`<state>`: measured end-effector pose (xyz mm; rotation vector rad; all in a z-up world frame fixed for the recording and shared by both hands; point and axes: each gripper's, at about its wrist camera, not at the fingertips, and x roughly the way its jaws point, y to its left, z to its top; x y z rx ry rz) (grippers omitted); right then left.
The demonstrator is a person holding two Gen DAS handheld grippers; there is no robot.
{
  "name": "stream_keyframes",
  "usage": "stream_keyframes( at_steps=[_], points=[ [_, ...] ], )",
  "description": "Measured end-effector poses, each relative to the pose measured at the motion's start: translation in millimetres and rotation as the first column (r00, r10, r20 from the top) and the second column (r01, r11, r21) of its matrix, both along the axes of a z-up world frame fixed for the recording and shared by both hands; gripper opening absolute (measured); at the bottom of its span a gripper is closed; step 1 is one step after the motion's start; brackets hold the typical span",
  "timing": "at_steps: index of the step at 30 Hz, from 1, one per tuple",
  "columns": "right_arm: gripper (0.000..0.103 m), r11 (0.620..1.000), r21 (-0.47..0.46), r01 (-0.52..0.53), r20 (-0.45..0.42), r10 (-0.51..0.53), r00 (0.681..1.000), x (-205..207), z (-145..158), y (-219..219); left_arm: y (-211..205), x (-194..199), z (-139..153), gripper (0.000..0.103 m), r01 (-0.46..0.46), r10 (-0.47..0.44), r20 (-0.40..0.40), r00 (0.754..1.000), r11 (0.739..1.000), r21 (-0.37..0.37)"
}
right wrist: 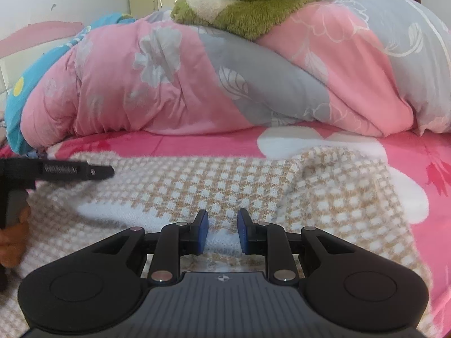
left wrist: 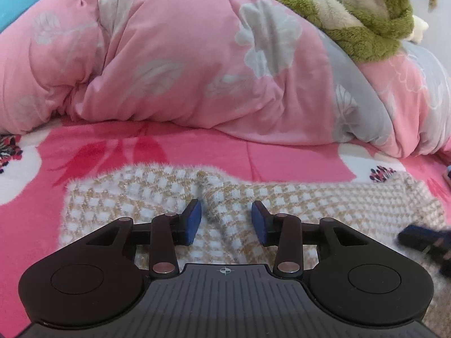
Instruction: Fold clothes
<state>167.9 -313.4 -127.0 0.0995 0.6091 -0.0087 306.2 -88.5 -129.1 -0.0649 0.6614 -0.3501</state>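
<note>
A fuzzy tan-and-white checked knit garment lies spread on the pink bed sheet. My left gripper hovers just over it, jaws apart. A raised crease of the knit runs between the blue pads, and they do not press on it. In the right wrist view the same garment fills the foreground, with a folded-over part at its right side. My right gripper stands open low over a white patch of the knit, nothing pinched. The left gripper's black body shows at the far left, held by a hand.
A heaped pink and grey floral quilt rises right behind the garment. A green and cream fleece blanket lies on top of it. A blue cloth sits at the quilt's left end, a pale wall behind.
</note>
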Motion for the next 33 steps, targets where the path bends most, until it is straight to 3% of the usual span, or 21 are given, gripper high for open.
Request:
stream_keyframes(
  at_steps=[5, 7, 10, 11, 16, 20, 22, 26, 29, 33],
  points=[
    [0.024, 1.0, 0.009, -0.01, 0.12, 0.009, 0.993, -3, 35, 10, -6, -13, 0, 0.039, 0.001, -0.005, 0.065, 0.998, 0.998, 0.055],
    [0.024, 0.999, -0.016, -0.032, 0.108, 0.033, 0.994, 5, 30, 21, -10, -17, 1, 0.039, 0.005, -0.013, 0.088, 0.996, 0.996, 0.087],
    [0.025, 0.996, -0.065, -0.066, -0.027, 0.064, 0.998, 23, -12, 36, -10, -22, 7, 0.039, 0.007, -0.018, 0.114, 0.993, 0.995, 0.098],
    [0.025, 0.993, -0.099, -0.068, 0.006, 0.069, 0.998, 16, -16, 40, -8, -25, 10, 0.039, 0.005, -0.017, 0.13, 0.991, 0.996, 0.092],
    [0.025, 0.991, -0.111, -0.072, -0.036, 0.069, 0.997, 3, -5, 41, -12, -48, 31, 0.039, 0.059, -0.079, 0.221, 0.972, 0.994, 0.097],
    [0.025, 0.997, -0.082, -0.011, 0.028, 0.013, 1.0, 3, 19, 29, -44, -54, 23, 0.039, 0.168, -0.208, 0.162, 0.965, 0.959, 0.228],
    [0.025, 0.998, -0.057, 0.026, 0.032, -0.024, 0.999, 6, 20, 21, -55, -60, 11, 0.039, 0.168, -0.219, 0.152, 0.964, 0.941, 0.294],
    [0.025, 0.998, -0.036, 0.044, -0.027, -0.045, 0.999, -2, -9, 8, -43, -77, 19, 0.04, 0.157, -0.205, 0.14, 0.969, 0.943, 0.295],
    [0.026, 0.996, -0.02, 0.089, -0.039, -0.09, 0.995, -28, 14, 6, -24, -100, 32, 0.04, 0.146, -0.189, 0.129, 0.973, 0.947, 0.287],
    [0.026, 0.99, 0.065, 0.122, 0.014, -0.123, 0.992, -87, 36, 0, 1, -146, 54, 0.041, 0.144, -0.182, 0.118, 0.976, 0.95, 0.275]
  ],
)
